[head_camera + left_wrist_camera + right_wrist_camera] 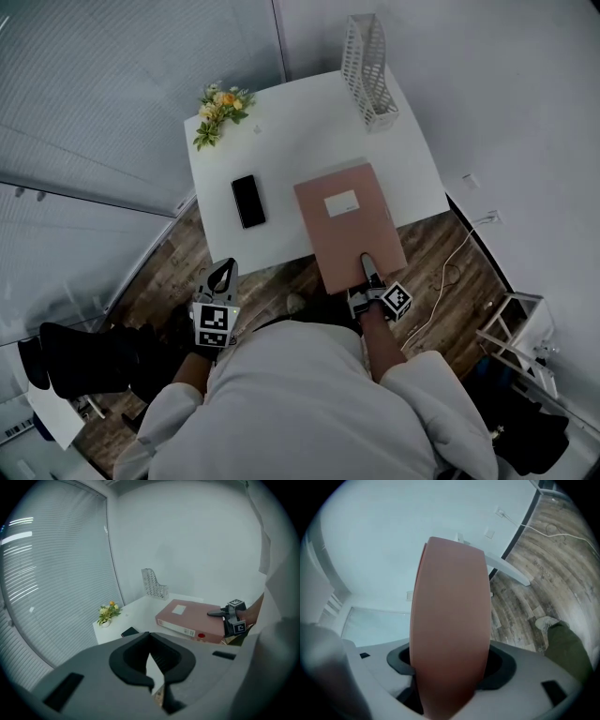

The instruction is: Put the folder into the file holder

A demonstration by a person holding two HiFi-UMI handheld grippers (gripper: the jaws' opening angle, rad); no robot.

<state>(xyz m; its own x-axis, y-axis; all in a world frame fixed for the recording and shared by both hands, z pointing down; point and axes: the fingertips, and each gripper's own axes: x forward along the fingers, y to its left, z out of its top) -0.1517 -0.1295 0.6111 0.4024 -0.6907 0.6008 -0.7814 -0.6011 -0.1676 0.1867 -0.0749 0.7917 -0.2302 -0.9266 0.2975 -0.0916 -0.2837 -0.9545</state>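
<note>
Pink folder [347, 225] lies flat on the white worktop [291, 131], white label up, on the right side. Its near end sticks out past the worktop's front edge, over the wood floor [272, 281]. The right gripper [367, 267] comes at that overhanging end from the person's side. Its jaws are spread wide around the folder's thickness and are pinching it, one above and one below. In the right gripper view the folder fills the gap btwn them, w/ both pads against it.

The left gripper [222, 272] sits low, just off the worktop's front edge and well apart from the folder. Its jaws are pressed together at the tips w/ nothing btwn them.

The white mesh file holder [367, 70] stands upright at the far right corner, apart from the folder's far end. A black phone [248, 201] lies flat left of the folder, and a small bunch of flowers [220, 111] sits at the far left corner.
</note>
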